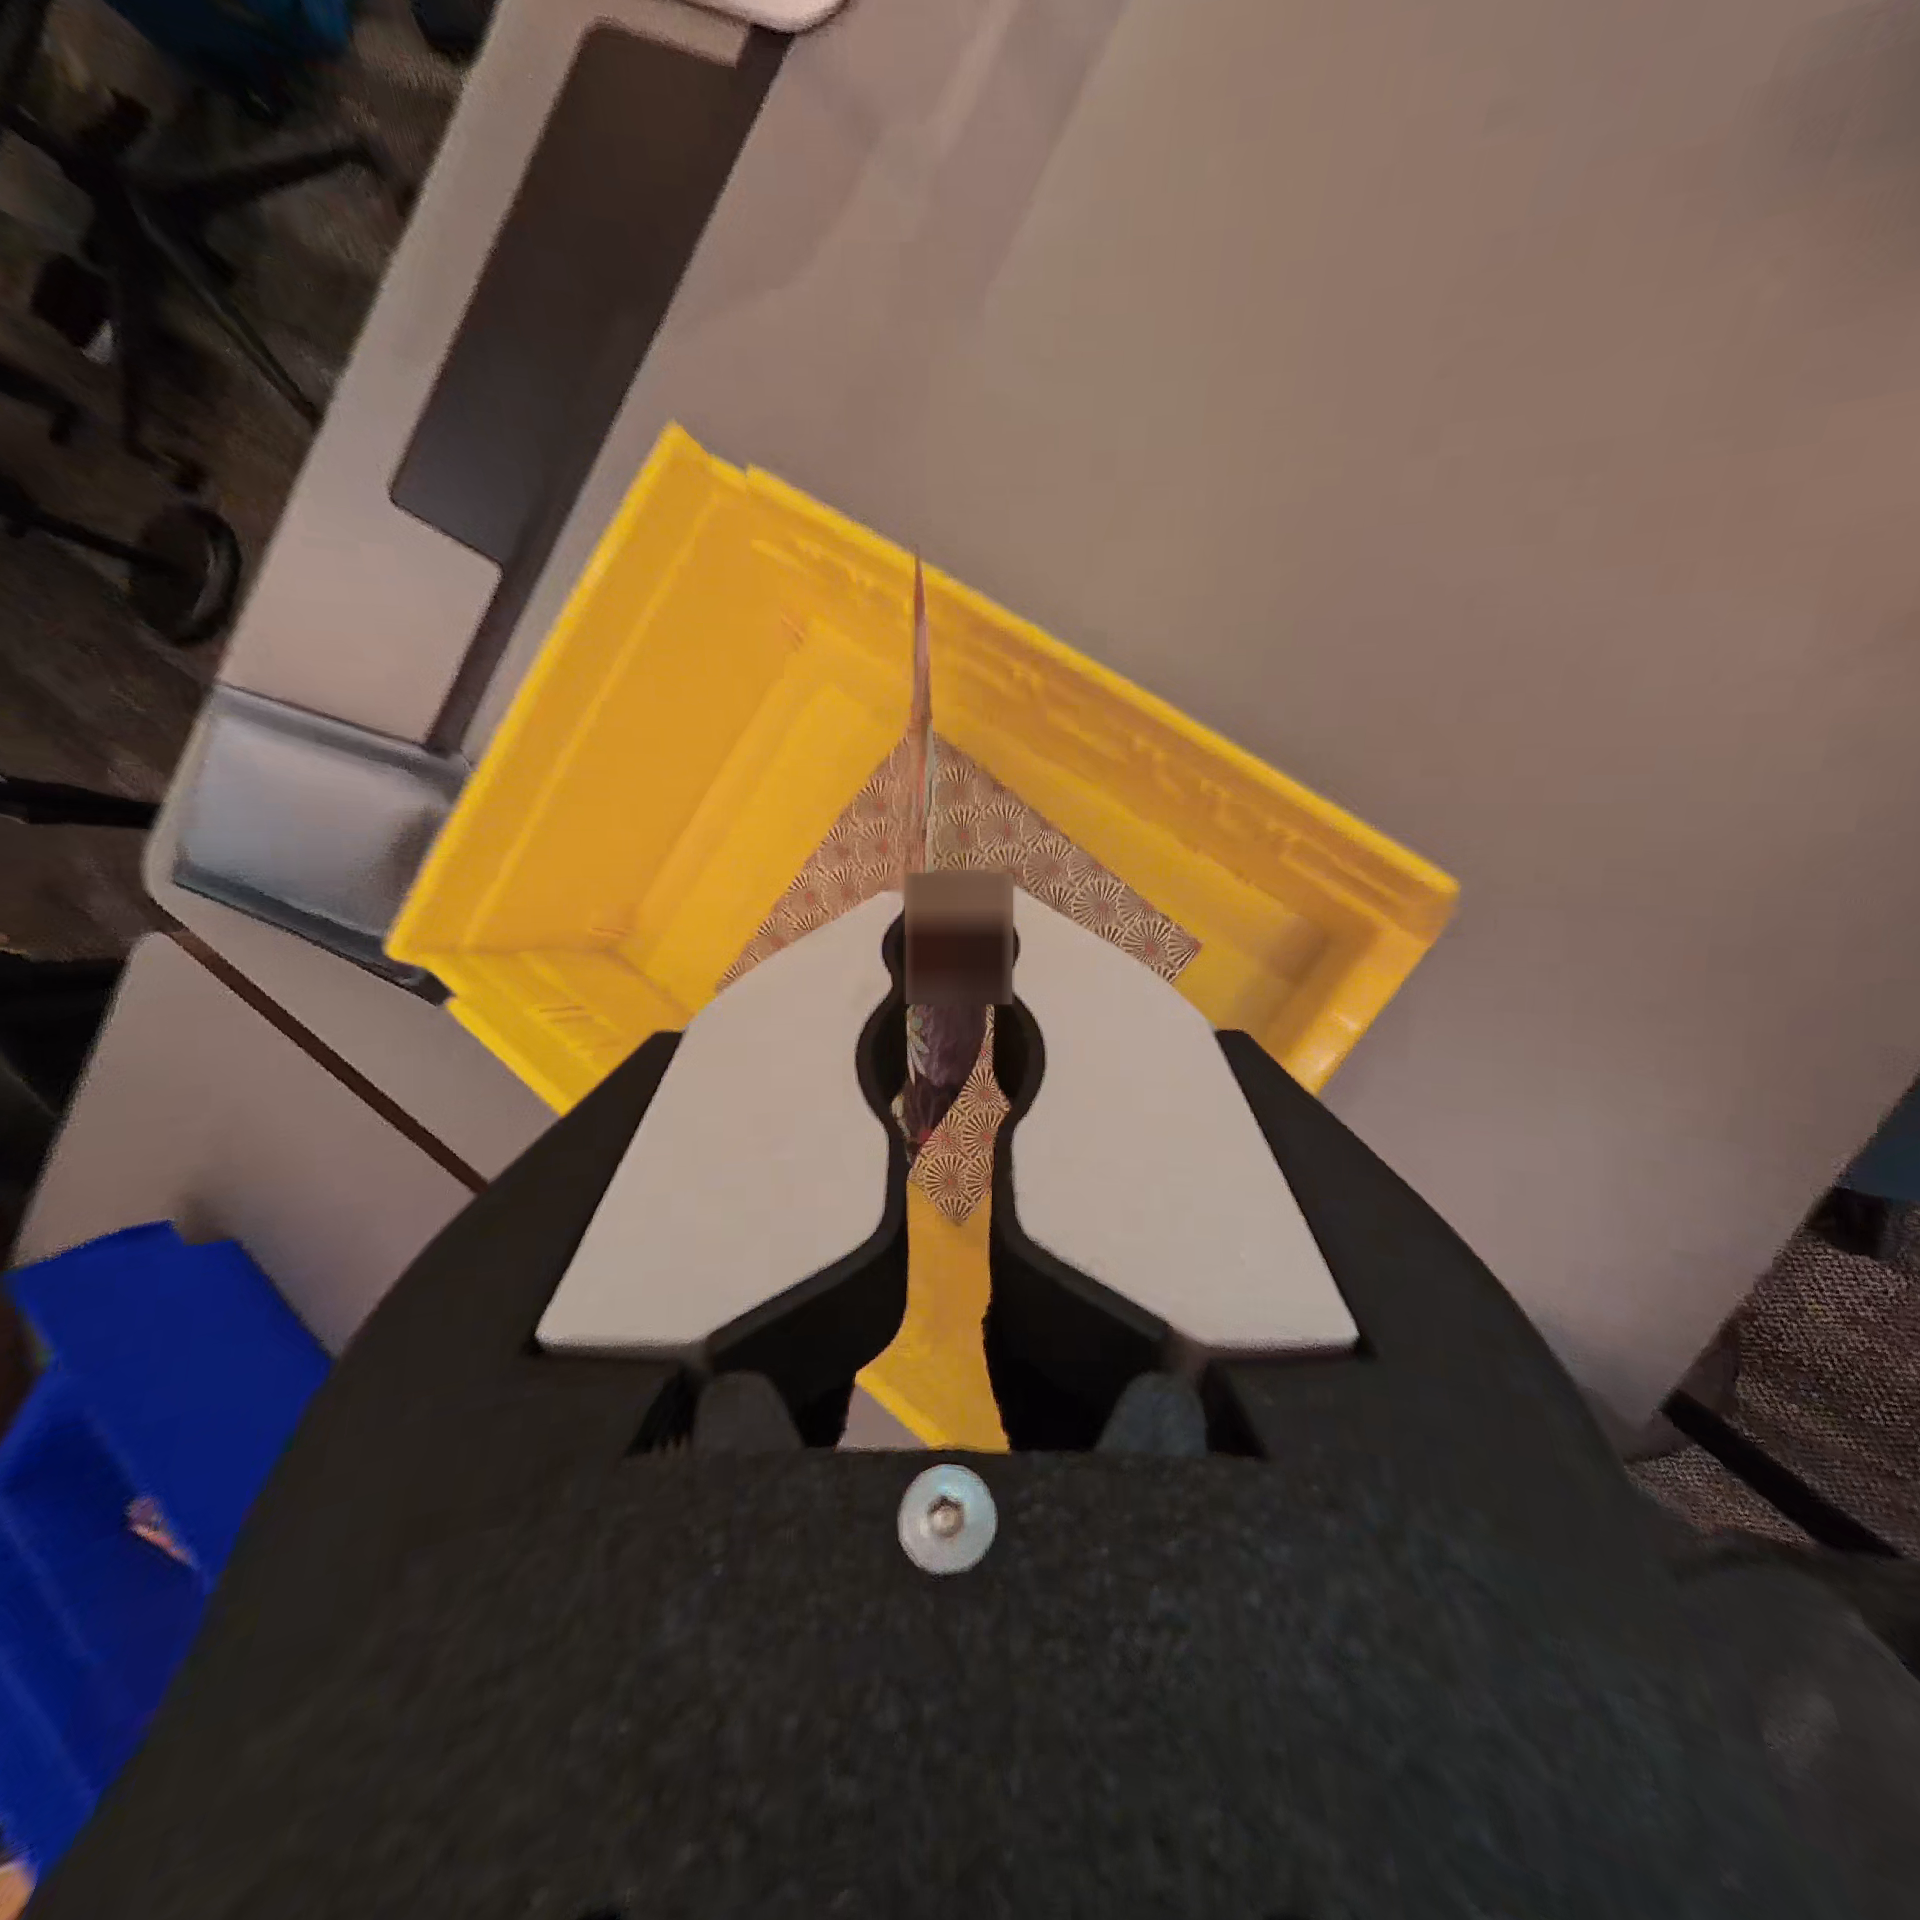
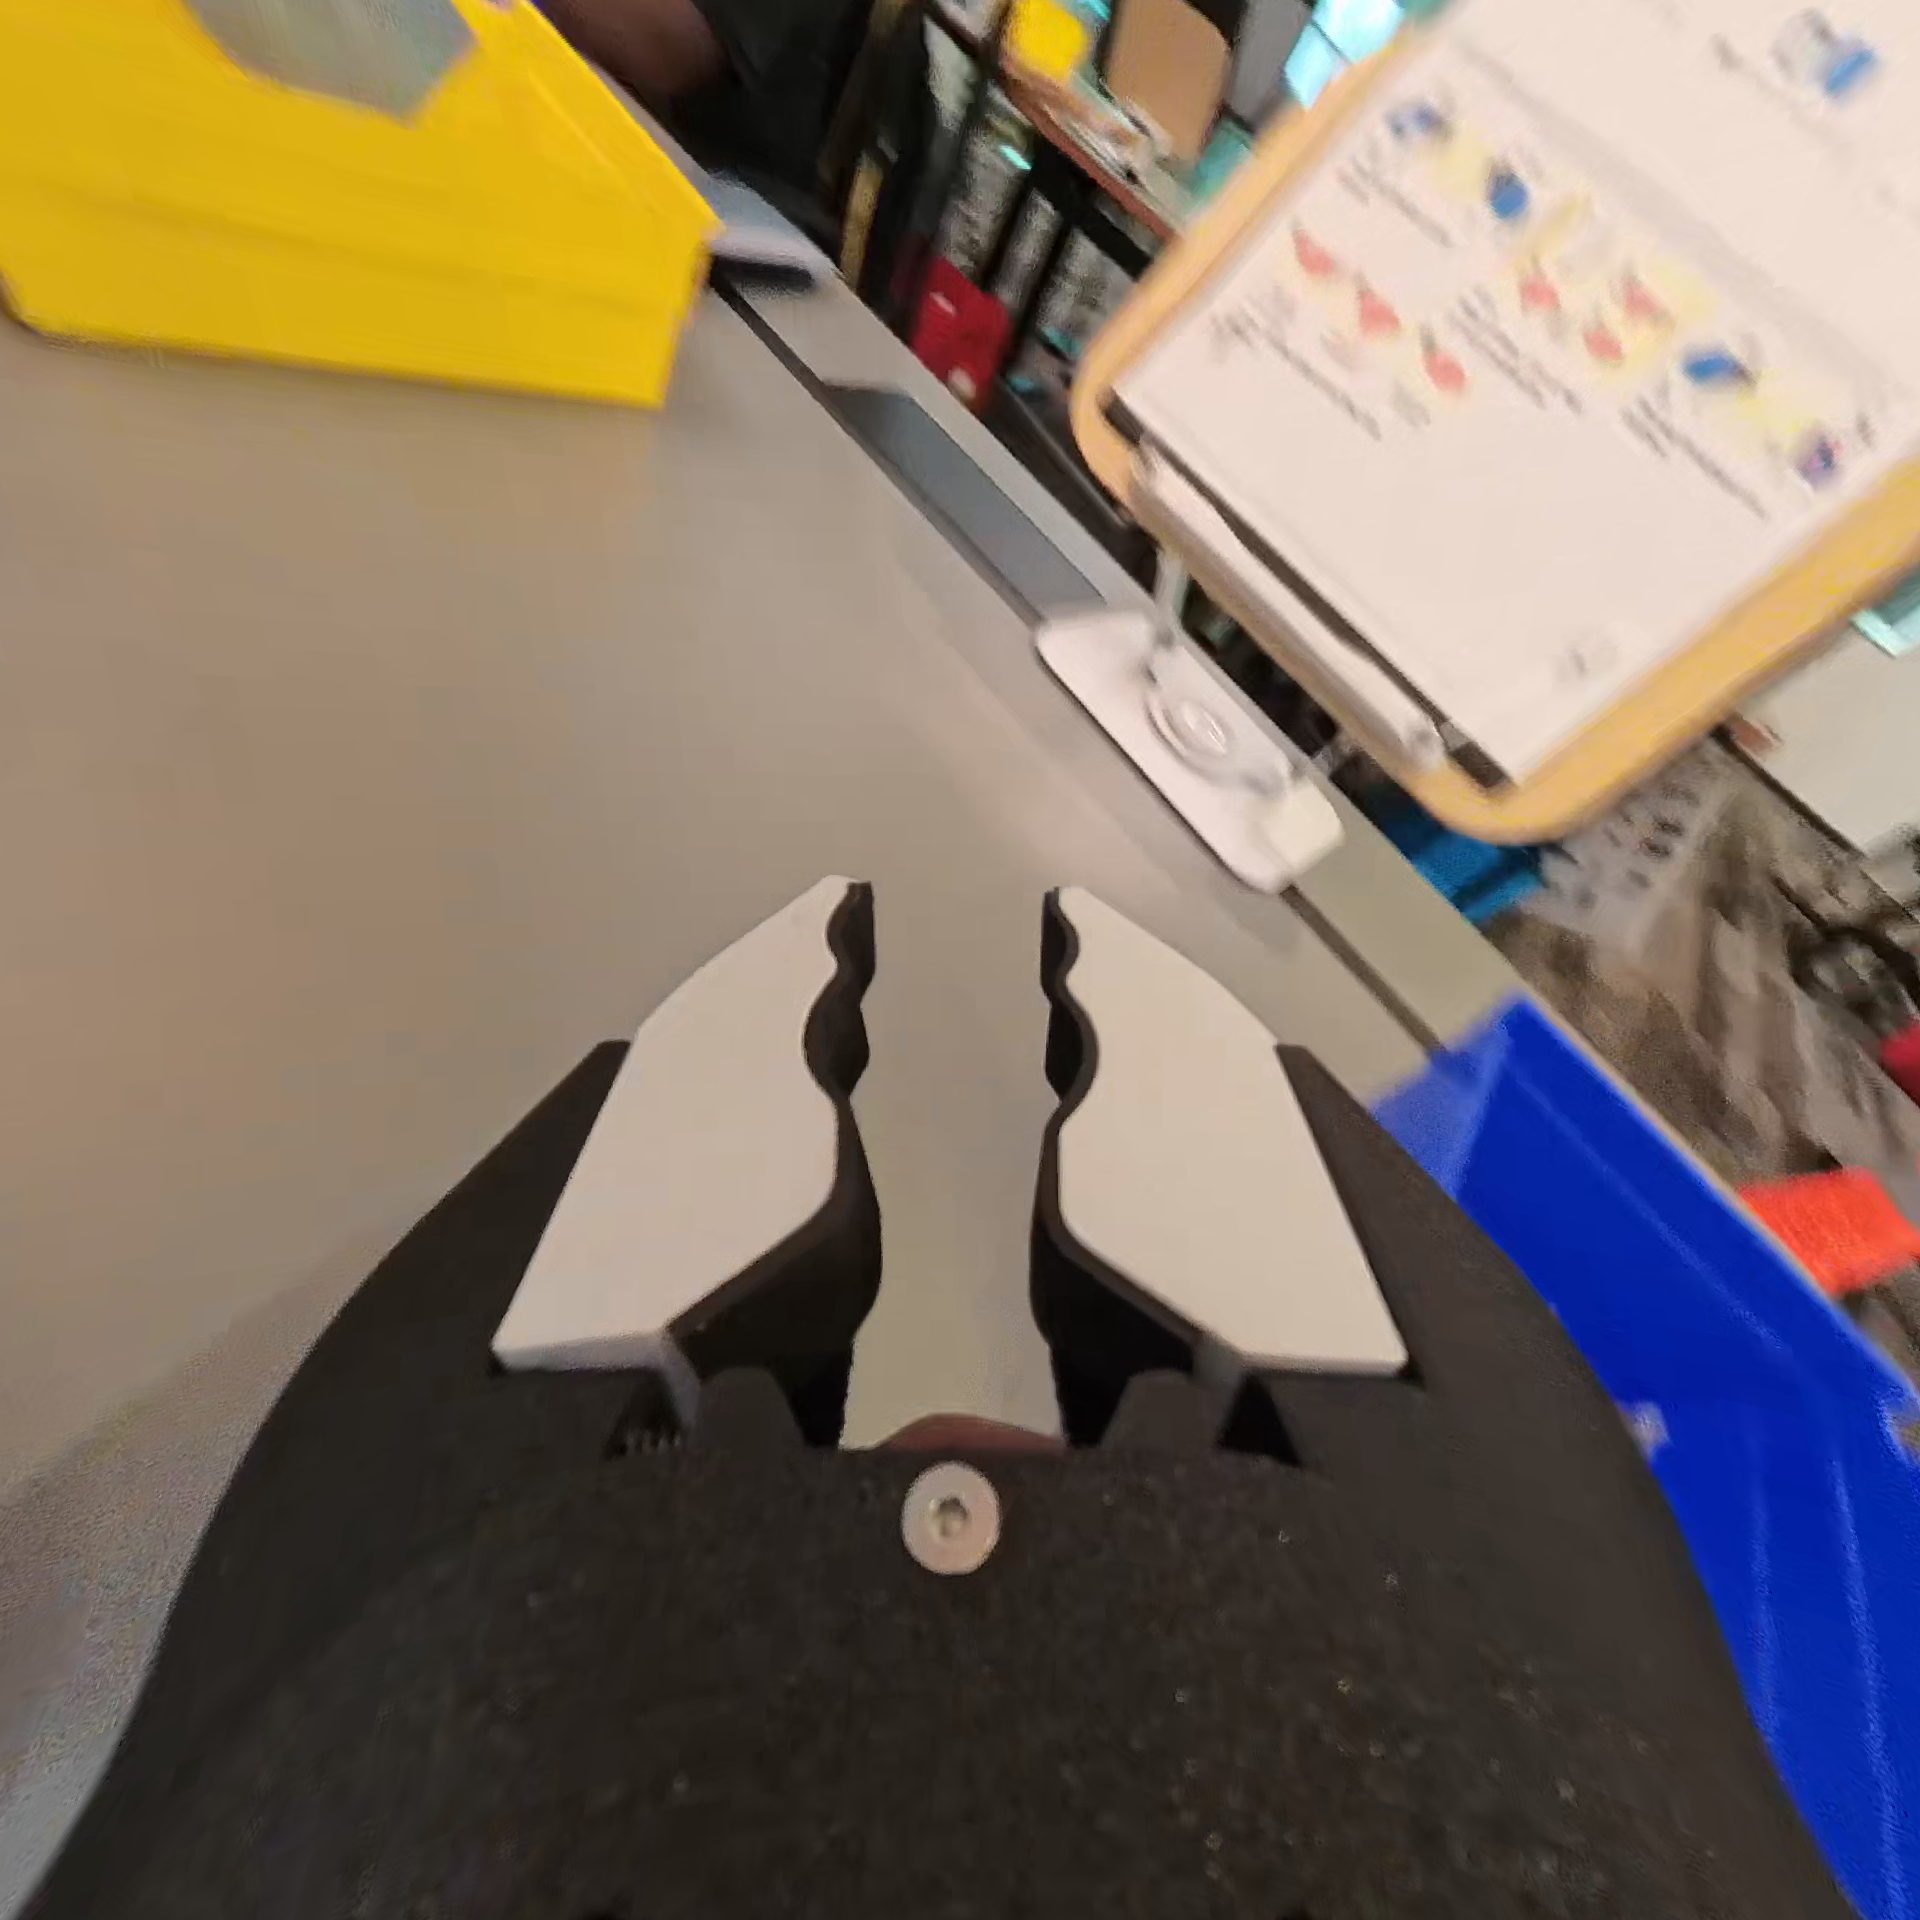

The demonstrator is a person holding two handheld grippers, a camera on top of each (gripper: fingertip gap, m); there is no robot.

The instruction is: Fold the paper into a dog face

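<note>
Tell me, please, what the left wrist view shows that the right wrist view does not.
Only the left wrist view shows the patterned paper, pinched in the shut left tool above more patterned paper lying in the bin. Only the right wrist view shows the open, empty right tool and an instruction board on a stand. Both show the yellow bin, a blue bin and the grey table.

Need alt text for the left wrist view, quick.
The left gripper is shut on a patterned paper held edge-on above a yellow bin holding more patterned sheets. The bin sits on a grey table; a blue bin shows lower left.
</note>
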